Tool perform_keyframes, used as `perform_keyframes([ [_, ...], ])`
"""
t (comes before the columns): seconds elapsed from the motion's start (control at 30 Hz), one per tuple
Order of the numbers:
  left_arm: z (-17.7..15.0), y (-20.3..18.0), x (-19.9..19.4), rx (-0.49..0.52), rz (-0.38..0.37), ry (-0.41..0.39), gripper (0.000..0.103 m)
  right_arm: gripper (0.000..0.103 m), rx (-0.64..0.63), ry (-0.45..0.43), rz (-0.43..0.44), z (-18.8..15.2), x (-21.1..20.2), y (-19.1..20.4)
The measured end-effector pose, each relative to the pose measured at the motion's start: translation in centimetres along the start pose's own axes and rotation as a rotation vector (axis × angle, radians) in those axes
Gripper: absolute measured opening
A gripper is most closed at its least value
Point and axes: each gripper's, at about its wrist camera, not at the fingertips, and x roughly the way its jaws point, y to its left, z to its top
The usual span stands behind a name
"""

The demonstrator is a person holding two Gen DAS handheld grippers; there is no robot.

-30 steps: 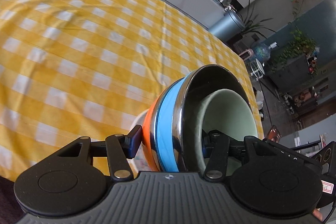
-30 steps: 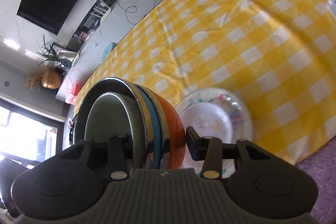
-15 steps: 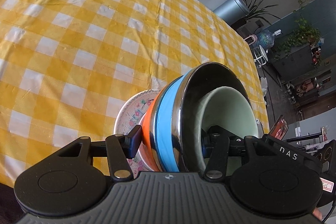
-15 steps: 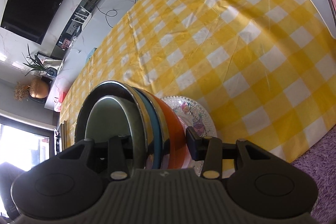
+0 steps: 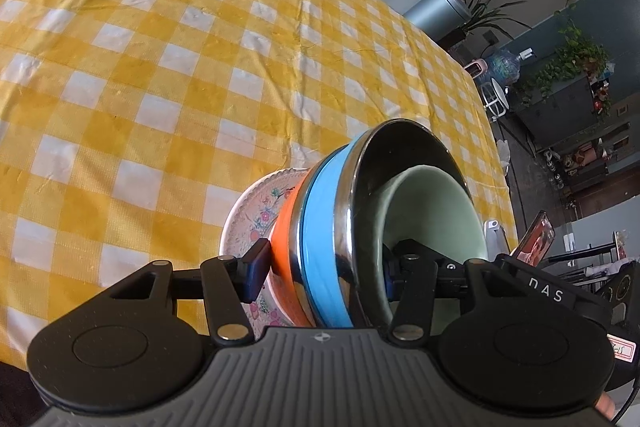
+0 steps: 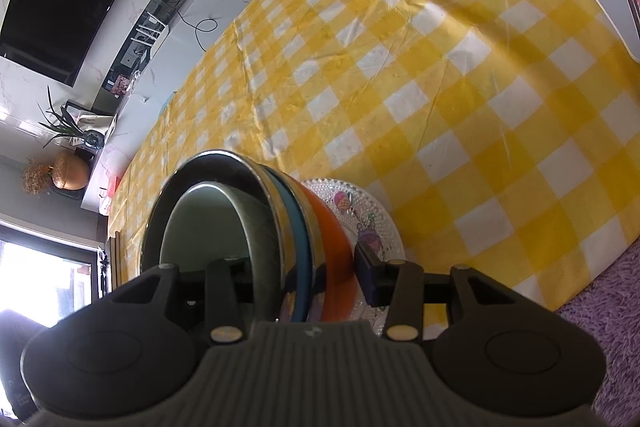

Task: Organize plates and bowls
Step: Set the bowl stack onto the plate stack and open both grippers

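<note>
Nested bowls [image 5: 324, 239] sit clamped between both grippers' jaws.

White letters "DAS" stand on a black device [image 5: 548, 297].

A nested stack of bowls [image 5: 360, 227] is tipped on its side, mouth turned away from the floral plate [image 5: 256, 211] behind its base. Outermost is an orange bowl [image 5: 285, 239], then a blue-banded steel bowl [image 5: 320, 227], with a pale green bowl [image 5: 432, 219] nested innermost. The plate, white with pink flowers and a beaded rim, sits just beside the stack's orange base.
</note>
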Motion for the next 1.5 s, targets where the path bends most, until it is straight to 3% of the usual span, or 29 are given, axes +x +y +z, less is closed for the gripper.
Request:
perform_keyframes([
  [0.17,0.0,-0.4,-0.1,0.017,0.006,0.0,0.063,0.044,-0.061,-0.034,-0.036,-0.3,-0.4,1.0],
  [0.4,-0.1,-1.4,-1.6,0.087,0.05,-0.046,0.073,0.051,-0.203,-0.085,-0.114,-0.7,-1.0,2.9],
  [0.73,-0.8,-2.4,-5.4,0.175,0.063,-0.119,0.074,0.056,-0.381,-0.209,-0.214,-2.0,-3.2,5.5],
  [0.9,-1.6,-2.6,-8.0,0.236,0.089,-0.187,0.075,0.058,-0.477,-0.275,-0.196,-3.8,-4.9,7.3],
  [1.23,-6.8,-2.8,-12.0,0.495,0.246,-0.345,0.07,0.067,-0.704,-0.382,-0.11,-10.1,-7.6,10.0],
  [1.5,-11.0,-1.5,-12.1,0.53,0.306,-0.402,0.07,0.067,-0.794,-0.426,-0.141,-15.2,-7.5,8.2],
])
